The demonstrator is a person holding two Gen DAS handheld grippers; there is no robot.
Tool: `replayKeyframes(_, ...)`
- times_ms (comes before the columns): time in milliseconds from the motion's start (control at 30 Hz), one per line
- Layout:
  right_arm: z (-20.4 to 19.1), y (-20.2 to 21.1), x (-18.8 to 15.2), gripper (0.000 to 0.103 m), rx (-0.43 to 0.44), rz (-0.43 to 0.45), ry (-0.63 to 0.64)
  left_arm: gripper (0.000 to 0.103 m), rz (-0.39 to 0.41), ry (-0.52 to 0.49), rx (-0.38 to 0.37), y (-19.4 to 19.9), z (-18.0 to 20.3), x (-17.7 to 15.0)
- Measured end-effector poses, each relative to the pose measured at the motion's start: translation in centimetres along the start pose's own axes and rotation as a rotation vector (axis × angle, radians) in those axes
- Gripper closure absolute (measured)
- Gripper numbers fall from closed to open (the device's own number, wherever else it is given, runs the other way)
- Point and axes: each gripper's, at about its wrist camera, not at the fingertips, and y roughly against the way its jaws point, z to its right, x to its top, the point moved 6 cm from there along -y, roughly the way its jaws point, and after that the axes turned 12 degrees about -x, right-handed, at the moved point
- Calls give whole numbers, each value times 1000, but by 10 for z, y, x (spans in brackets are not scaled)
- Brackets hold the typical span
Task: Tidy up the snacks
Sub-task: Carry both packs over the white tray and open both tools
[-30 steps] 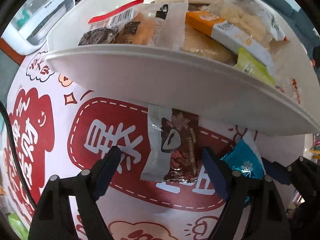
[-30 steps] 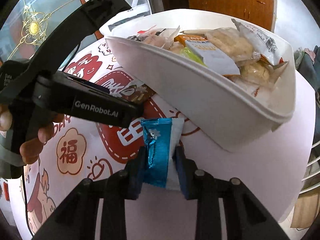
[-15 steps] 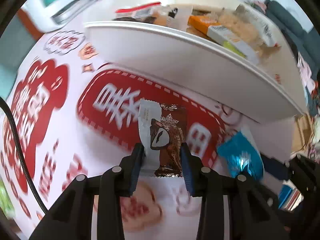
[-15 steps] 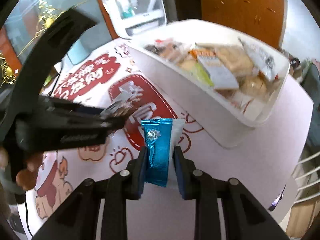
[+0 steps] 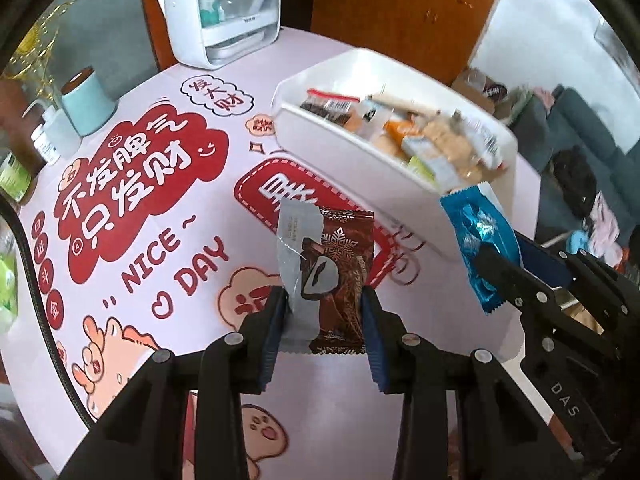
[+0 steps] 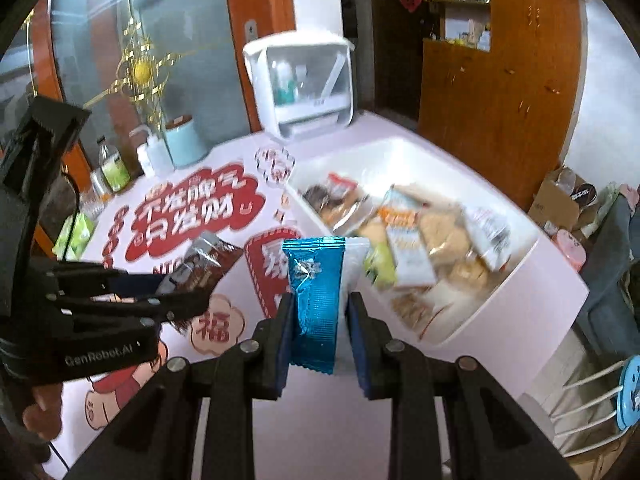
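My left gripper (image 5: pixel 325 320) is shut on a brown and silver snack packet (image 5: pixel 332 276), held upright above the table. The same packet (image 6: pixel 202 266) shows at the left of the right wrist view, clamped in the left gripper (image 6: pixel 188 292). My right gripper (image 6: pixel 318 332) is shut on a blue foil snack packet (image 6: pixel 316 292), also lifted clear of the table; that blue packet (image 5: pixel 478 236) appears at the right of the left wrist view. Beyond both packets sits a white bin (image 5: pixel 332 136) filled with several wrapped snacks (image 6: pixel 404 236).
A pink tablecloth with red lettering (image 5: pixel 132 184) covers the round table. At the back stand a white cabinet with bottles (image 6: pixel 300 84), a pale blue cylinder (image 5: pixel 84 100) and small bottles (image 6: pixel 114 168). A wire rack (image 6: pixel 592 404) lies past the table's right edge.
The left gripper closed on the brown packet that lay on the cloth and lifted it. The right gripper rose with the blue packet. Both now look down on the bin from higher up.
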Motion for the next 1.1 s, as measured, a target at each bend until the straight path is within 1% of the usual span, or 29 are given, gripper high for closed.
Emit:
replayKeyframes(100,18,3,16,77,8,37,-21,67,36,17,-28,5,19,12)
replayKeyframes(200,40,0,33,77,35,64,-37,67,71,1,-34,8,44,28)
replayKeyframes(300,63,-10,52,77,56,74,-34,67,101,-14,-15,4,69,46)
replayKeyframes(467,97,-33,79,77,96,94,-13,67,115,20,8,-12,102,78)
replayKeyframes(567,115,-52,95,77,125,97,-6,67,122,33,71,-30,119,102)
replayKeyframes(667,127,-72,110,77,147,91,-3,67,123,79,76,-47,128,120)
replayKeyframes(800,136,-95,125,76,175,80,1,67,118,128,108,-69,136,143)
replayKeyframes(933,137,-114,136,76,189,63,28,67,119,156,143,-83,140,159)
replayKeyframes(1100,131,-134,144,76,196,48,70,66,123,204,182,-96,137,169)
